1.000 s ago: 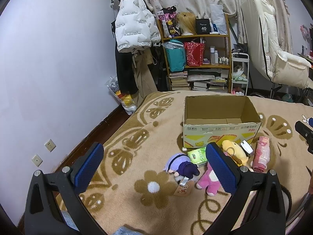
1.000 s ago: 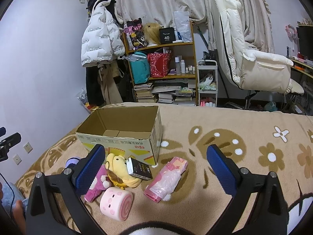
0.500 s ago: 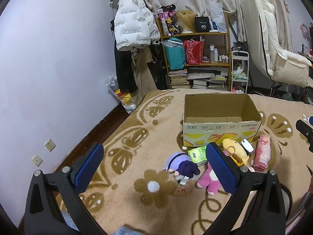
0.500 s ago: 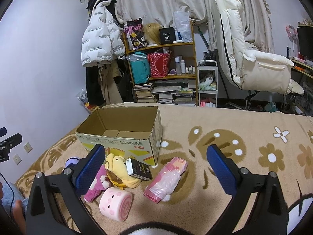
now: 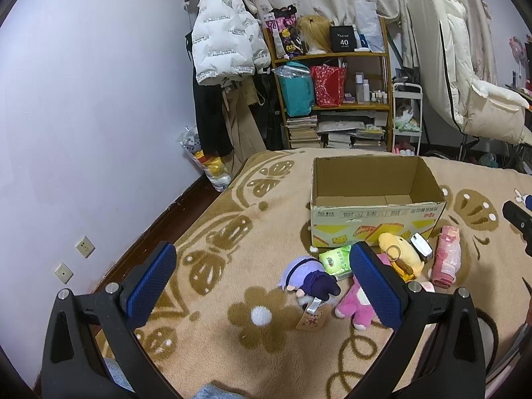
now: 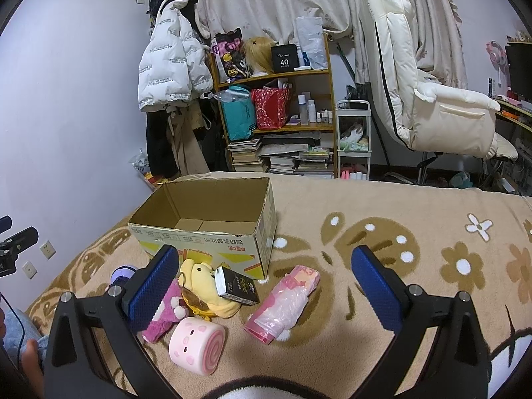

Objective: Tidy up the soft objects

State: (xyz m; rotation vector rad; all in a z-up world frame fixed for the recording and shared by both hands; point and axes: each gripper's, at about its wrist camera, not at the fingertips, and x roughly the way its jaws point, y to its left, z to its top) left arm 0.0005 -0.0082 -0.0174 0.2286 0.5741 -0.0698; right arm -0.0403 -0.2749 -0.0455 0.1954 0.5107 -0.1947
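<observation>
The soft toys — a yellow plush [image 6: 202, 286], a pink plush [image 5: 357, 302], a purple-haired doll [image 5: 309, 277] and a pink roll cushion [image 6: 196, 345] — lie clustered on the tan blanket [image 6: 365, 206] just in front of the open cardboard box [image 6: 212, 222]. The left gripper [image 5: 262, 282] and right gripper [image 6: 266, 291] hover above — fingers spread wide, grasping nothing.
</observation>
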